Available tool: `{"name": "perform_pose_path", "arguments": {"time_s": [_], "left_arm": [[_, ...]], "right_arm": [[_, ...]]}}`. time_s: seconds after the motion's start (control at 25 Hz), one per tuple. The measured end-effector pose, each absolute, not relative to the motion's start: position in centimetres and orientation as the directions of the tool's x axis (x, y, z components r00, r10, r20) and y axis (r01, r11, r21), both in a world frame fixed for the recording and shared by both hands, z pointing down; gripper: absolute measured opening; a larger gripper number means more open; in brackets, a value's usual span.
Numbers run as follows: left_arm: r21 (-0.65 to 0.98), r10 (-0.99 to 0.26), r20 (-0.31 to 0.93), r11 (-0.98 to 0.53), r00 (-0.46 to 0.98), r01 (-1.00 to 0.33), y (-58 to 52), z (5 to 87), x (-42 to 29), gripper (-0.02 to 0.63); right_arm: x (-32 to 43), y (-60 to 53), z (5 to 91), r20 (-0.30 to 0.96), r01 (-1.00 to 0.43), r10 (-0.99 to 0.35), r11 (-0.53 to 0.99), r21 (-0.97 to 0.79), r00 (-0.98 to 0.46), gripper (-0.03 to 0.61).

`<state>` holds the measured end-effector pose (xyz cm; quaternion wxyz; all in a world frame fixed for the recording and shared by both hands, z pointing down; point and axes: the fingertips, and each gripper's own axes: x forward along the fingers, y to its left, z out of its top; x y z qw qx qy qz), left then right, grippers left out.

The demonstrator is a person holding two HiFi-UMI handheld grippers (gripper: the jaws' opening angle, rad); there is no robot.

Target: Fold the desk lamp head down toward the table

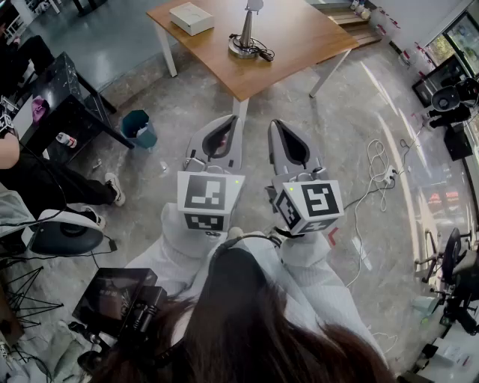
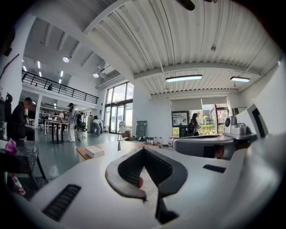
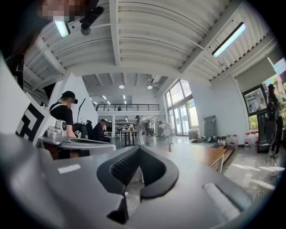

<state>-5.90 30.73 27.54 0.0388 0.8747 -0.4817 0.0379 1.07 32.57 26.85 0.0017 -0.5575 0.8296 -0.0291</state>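
Observation:
The desk lamp (image 1: 248, 30) stands upright on its round base on the wooden table (image 1: 299, 37), its head cut off by the top edge of the head view. It shows small and far in the left gripper view as the lamp (image 2: 119, 138) and in the right gripper view as the lamp (image 3: 169, 134). My left gripper (image 1: 233, 120) and right gripper (image 1: 275, 124) are side by side over the floor, short of the table's near edge. Both point level toward the table, are shut and hold nothing, as the left gripper (image 2: 144, 150) and right gripper (image 3: 139, 149) show in their own views.
A white box (image 1: 191, 18) lies on the table left of the lamp, and a cable coils at the lamp's base. A teal bin (image 1: 139, 128) and a black side table (image 1: 63, 93) stand at left, where a person sits. Cables and a power strip (image 1: 388, 176) lie on the floor at right.

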Motion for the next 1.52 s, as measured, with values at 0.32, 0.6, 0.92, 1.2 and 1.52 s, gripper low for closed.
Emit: {"name": "perform_pose_path", "arguments": {"time_s": [0.32,0.6,0.92,1.2,1.52], "left_arm": [[0.029,-0.841,0.106,-0.531,0.531,-0.847,30.4,27.7,-5.1,0.002],[0.029,-0.845,0.113,-0.522,0.522,-0.852,29.9,28.1,-4.5,0.002],[0.048,-0.848,0.163,-0.504,0.505,-0.862,26.8,30.7,-4.8,0.002],[0.039,-0.833,0.190,-0.523,0.520,-0.852,16.4,32.8,-5.2,0.002],[0.051,-0.768,0.234,-0.603,0.597,-0.796,0.6,33.1,-5.4,0.002]], "right_arm": [[1.9,32.4,27.1,0.032,-0.925,-0.925,0.378,-0.050,-0.379,0.000],[2.7,31.8,27.3,0.029,-0.922,-0.923,0.382,-0.063,-0.384,0.002],[3.3,29.5,28.7,0.049,-0.909,-0.911,0.403,-0.103,-0.409,0.002],[3.8,19.9,30.4,0.067,-0.901,-0.903,0.414,-0.129,-0.425,0.002],[6.0,4.4,30.6,0.073,-0.918,-0.929,0.343,-0.200,-0.363,0.002]]}}
